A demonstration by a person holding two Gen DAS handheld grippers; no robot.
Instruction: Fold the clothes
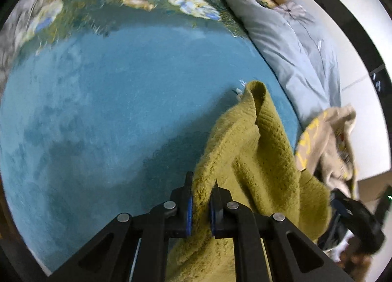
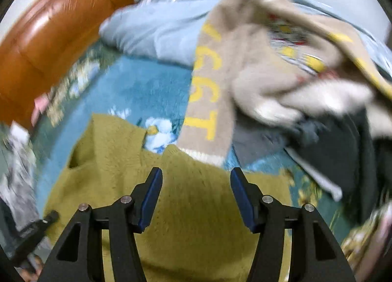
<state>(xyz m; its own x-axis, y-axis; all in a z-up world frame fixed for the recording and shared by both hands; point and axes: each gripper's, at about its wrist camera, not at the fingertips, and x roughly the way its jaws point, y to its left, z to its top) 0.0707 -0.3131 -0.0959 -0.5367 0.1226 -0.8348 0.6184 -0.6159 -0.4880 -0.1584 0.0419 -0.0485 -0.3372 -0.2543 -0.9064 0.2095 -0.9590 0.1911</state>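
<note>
Two tongs are working: your left tongs [image 1: 201, 198] are pinching the olive sweater [image 1: 247, 159], lifting it over the blue blanket [image 1: 110, 100]. Your right tongs [image 2: 196, 184] are hanging apart above it. Rightward, a beige garment [image 2: 257, 81] is crowding the clothes pile.

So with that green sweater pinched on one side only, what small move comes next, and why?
Probably the open right gripper should lower and close on the olive-green sweater just below it. The left gripper already pinches one edge, and spreading it flat on the blue blanket likely needs two holds.
</note>
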